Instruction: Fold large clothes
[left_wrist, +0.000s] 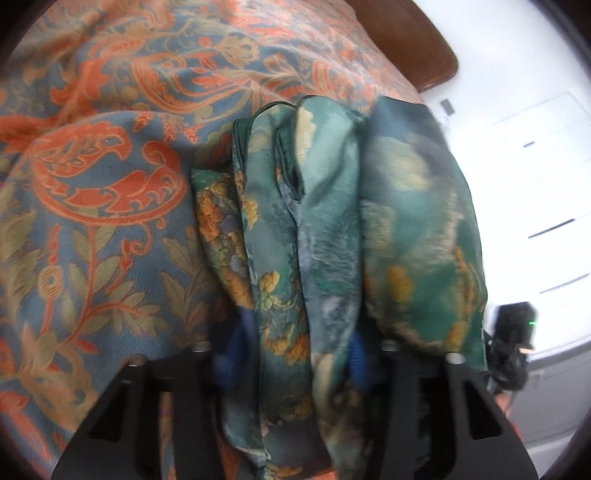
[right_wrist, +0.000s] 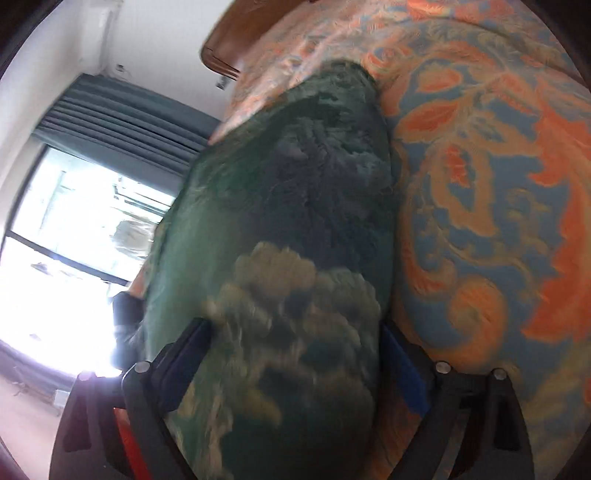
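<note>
The green floral garment (left_wrist: 317, 236) hangs bunched in several lengthwise folds from the left hand-held gripper (left_wrist: 291, 354), whose two blue-padded fingers (left_wrist: 356, 360) are closed on the gathered cloth. In the left wrist view its long axis runs straight away from the camera, along the fingers, with the far end lying over the patterned orange-and-blue bedspread (left_wrist: 103, 192). The folds lie side by side like narrow ridges, and a broader, blurred lobe of the same cloth bulges on the right, toward the bright white wall with drawers (left_wrist: 546, 177). A brown wooden headboard (left_wrist: 406, 40) shows at the top of the bed. In the right wrist view the same garment (right_wrist: 280, 258) fills the middle as one smooth, stretched band, its long axis again running away from the camera and tilting slightly to the right at the far end, where it meets the bedspread (right_wrist: 480, 177). The right hand-held gripper (right_wrist: 295, 354) has a finger on each side of this band, a blue pad (right_wrist: 400, 365) pressed against its right edge, so it is clamped on the cloth. To the left are a bright window (right_wrist: 74, 221) and a dark pleated curtain (right_wrist: 122, 114). Both views are blurred with motion.
</note>
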